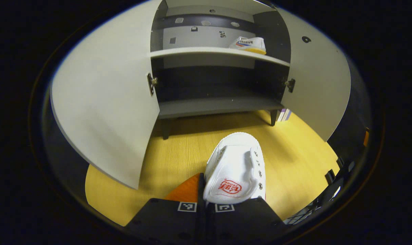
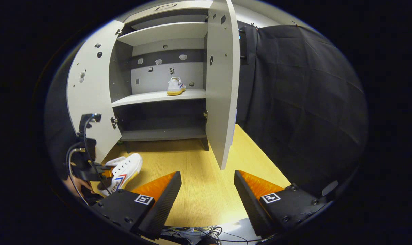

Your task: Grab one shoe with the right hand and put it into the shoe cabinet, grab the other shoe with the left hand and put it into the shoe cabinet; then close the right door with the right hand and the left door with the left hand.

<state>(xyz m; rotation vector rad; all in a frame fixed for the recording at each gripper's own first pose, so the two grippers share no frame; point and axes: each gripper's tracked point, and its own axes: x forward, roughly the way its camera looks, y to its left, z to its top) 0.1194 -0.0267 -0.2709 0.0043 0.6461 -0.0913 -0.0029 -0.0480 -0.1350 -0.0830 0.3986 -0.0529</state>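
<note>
Cabinet (image 2: 223, 102) shelf w/ one shoe (image 2: 175, 86); left hand-held gripper (image 1: 206, 200) grasping 2nd shoe (image 1: 236, 170); right (image 2: 207, 183) released.

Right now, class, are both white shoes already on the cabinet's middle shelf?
No: one white shoe sits on the middle shelf, while the other shoe is over the wooden floor, held in the left gripper.

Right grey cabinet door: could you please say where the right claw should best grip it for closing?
On the grey flat cabinet door, grip the free vertical edge near its bottom, coming from the front: the thin panel stands open, that edge facing the open right claw.
</note>
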